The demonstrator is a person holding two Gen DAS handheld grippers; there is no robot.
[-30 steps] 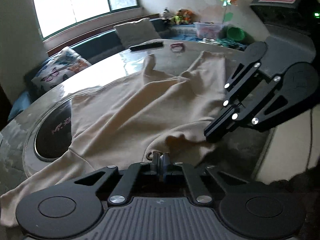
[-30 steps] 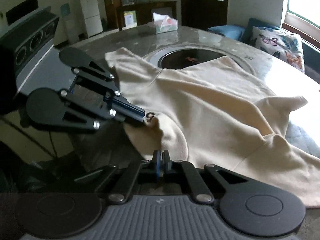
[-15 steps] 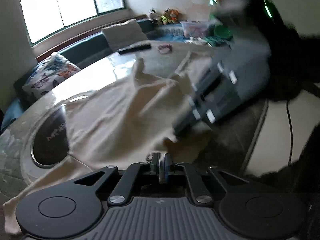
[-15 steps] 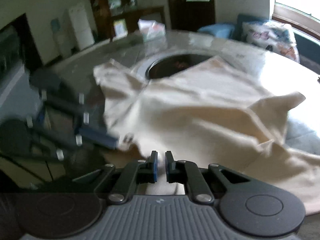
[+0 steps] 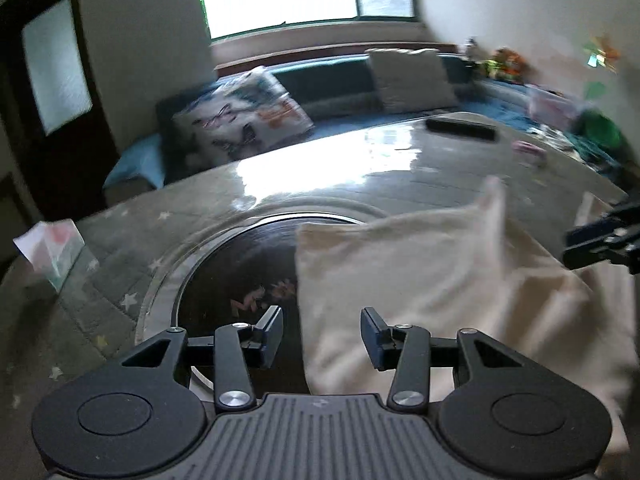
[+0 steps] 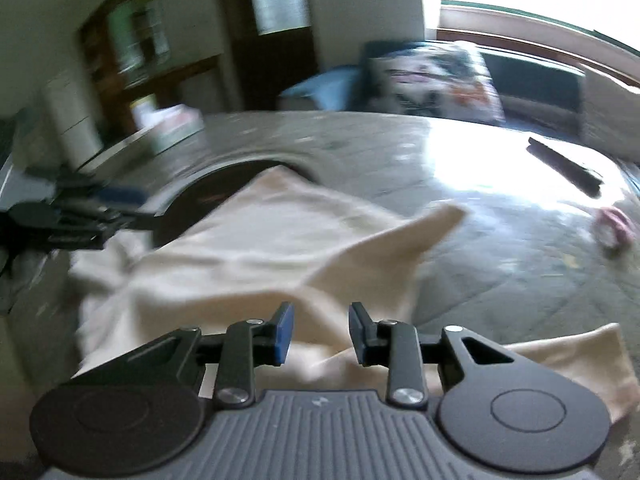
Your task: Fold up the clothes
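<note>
— While the left wrist camera looks across the table (image 5: 120, 264), what do you see?
— The left gripper (image 5: 321, 334) has its jaws wide apart and nothing between them. The cream garment (image 5: 432, 280) lies just ahead and to the right, partly over the dark round inset (image 5: 240, 276) in the tabletop. The right gripper (image 5: 600, 240) pokes in at the right edge, above the cloth.
— And from the right wrist?
— The right gripper (image 6: 321, 332) is spread open too, holding nothing, right over the garment (image 6: 260, 256). 1 corner (image 6: 444, 220) of the cloth sticks up. The left gripper (image 6: 100, 216) is blurred at the left edge. A black remote (image 6: 564, 164) and a pink object (image 6: 612, 224) sit farther off.
</note>
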